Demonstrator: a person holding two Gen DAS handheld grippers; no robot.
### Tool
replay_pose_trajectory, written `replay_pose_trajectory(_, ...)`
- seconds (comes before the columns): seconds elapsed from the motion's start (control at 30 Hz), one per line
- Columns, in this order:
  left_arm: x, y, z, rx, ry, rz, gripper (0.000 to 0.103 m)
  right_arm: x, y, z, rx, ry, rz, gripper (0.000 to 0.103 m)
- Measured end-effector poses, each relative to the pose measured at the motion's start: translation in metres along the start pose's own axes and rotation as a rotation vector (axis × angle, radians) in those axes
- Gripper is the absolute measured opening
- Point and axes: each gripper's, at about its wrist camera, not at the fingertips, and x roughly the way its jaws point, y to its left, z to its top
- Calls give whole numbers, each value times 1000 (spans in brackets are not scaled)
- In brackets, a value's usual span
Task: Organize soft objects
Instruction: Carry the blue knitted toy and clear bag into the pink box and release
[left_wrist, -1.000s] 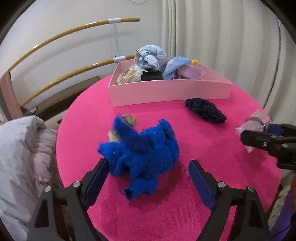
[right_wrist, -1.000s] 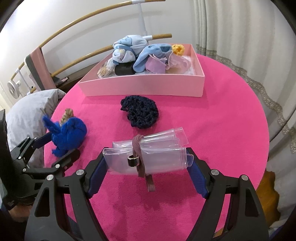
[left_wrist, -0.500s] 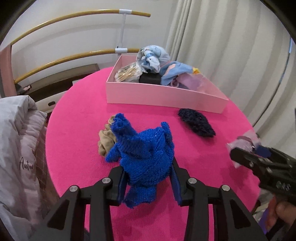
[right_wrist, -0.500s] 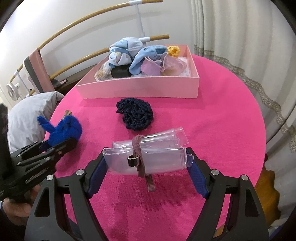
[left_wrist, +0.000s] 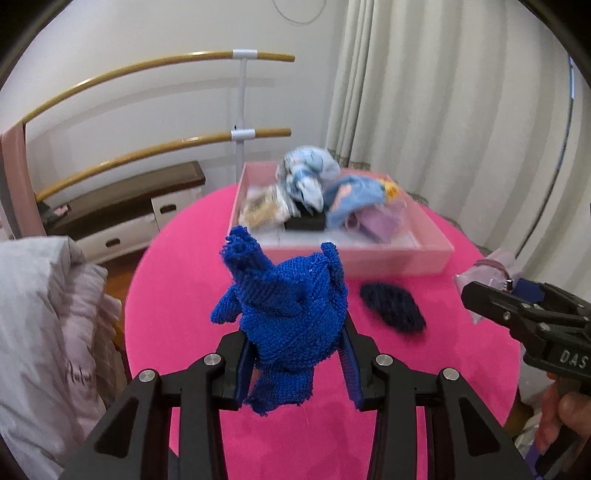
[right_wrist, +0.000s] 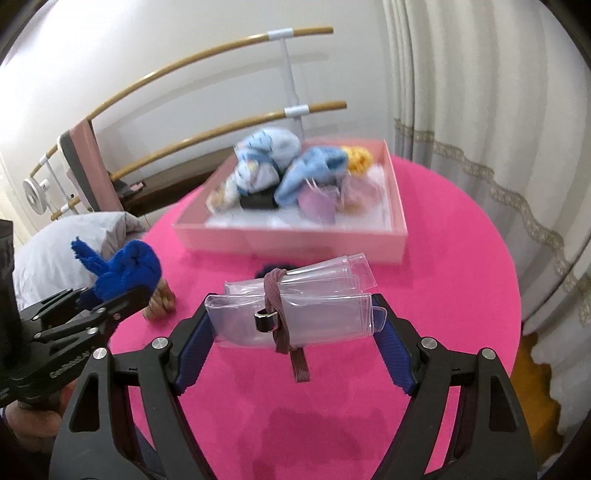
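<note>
My left gripper (left_wrist: 295, 354) is shut on a blue knitted piece (left_wrist: 288, 302) and holds it above the round pink table (left_wrist: 184, 266); it also shows in the right wrist view (right_wrist: 125, 269). My right gripper (right_wrist: 291, 321) is shut on a bundle of clear plastic pouches tied with a brown strap (right_wrist: 291, 310), lifted over the table. A pink box (right_wrist: 295, 242) at the table's far side holds several soft items, among them light blue cloth (right_wrist: 258, 166). A dark navy knitted piece (left_wrist: 391, 306) lies on the table before the box.
A tan soft item (right_wrist: 159, 302) lies on the table near the left gripper. A grey-white jacket (left_wrist: 40, 332) lies off the table's left edge. Curved wooden rails (left_wrist: 147, 70) and curtains (left_wrist: 443, 110) stand behind the table.
My left gripper closed on the blue knitted piece and lifted it off the table toward the box. My right gripper rose and moved forward with the pouch bundle.
</note>
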Motion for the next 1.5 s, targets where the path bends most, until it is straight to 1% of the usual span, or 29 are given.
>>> replay_pose_trajectory(0.17, 8, 3, 37, -10, -25, -2, 37, 4, 4, 33, -14, -31, 12, 77)
replay_pose_trajectory(0.3, 17, 6, 68, -21, -46, -7, 37, 12, 3, 60, -11, -47, 0, 77)
replay_pose_trajectory(0.4, 30, 3, 91, -20, -53, -7, 37, 23, 0, 78, 0, -44, -20, 77)
replay_pose_trajectory(0.5, 44, 0, 106, -28, -52, -15, 37, 37, -5, 90, 20, -29, -37, 77)
replay_pose_trajectory(0.6, 68, -5, 120, -30, -37, -18, 37, 49, -12, 97, 38, -17, -56, 77)
replay_pose_trajectory(0.7, 89, -10, 128, -33, -17, -22, 37, 63, -18, 100, 37, 9, -68, 77)
replay_pose_trajectory(0.8, 107, -11, 130, -36, 0, -26, 37, 75, -23, 99, 46, 29, -85, 77)
replay_pose_trajectory(1.0, 145, -17, 138, -36, 39, -23, 37, 91, -33, 95, 62, 61, -92, 77)
replay_pose_trajectory(1.17, 165, -18, 144, -30, 48, -17, 38, 97, -36, 96, 63, 68, -99, 77)
replay_pose_trajectory(1.27, 173, -21, 145, -27, 46, -3, 50, 100, -36, 97, 61, 62, -109, 78)
replay_pose_trajectory(1.3, 175, -20, 143, -32, 50, -1, 57, 101, -35, 96, 53, 58, -116, 79)
replay_pose_trajectory(1.33, 176, -20, 141, -37, 52, 2, 62, 101, -33, 96, 46, 54, -122, 82)
replay_pose_trajectory(1.37, 176, -18, 140, -41, 44, 2, 75, 100, -32, 95, 39, 47, -130, 95)
replay_pose_trajectory(1.4, 173, -15, 136, -46, 29, 15, 84, 99, -33, 95, 39, 39, -134, 103)
replay_pose_trajectory(1.43, 171, -13, 137, -53, 6, 31, 88, 97, -33, 95, 43, 27, -136, 103)
replay_pose_trajectory(1.5, 166, -8, 135, -67, -18, 35, 99, 92, -35, 95, 64, 10, -128, 103)
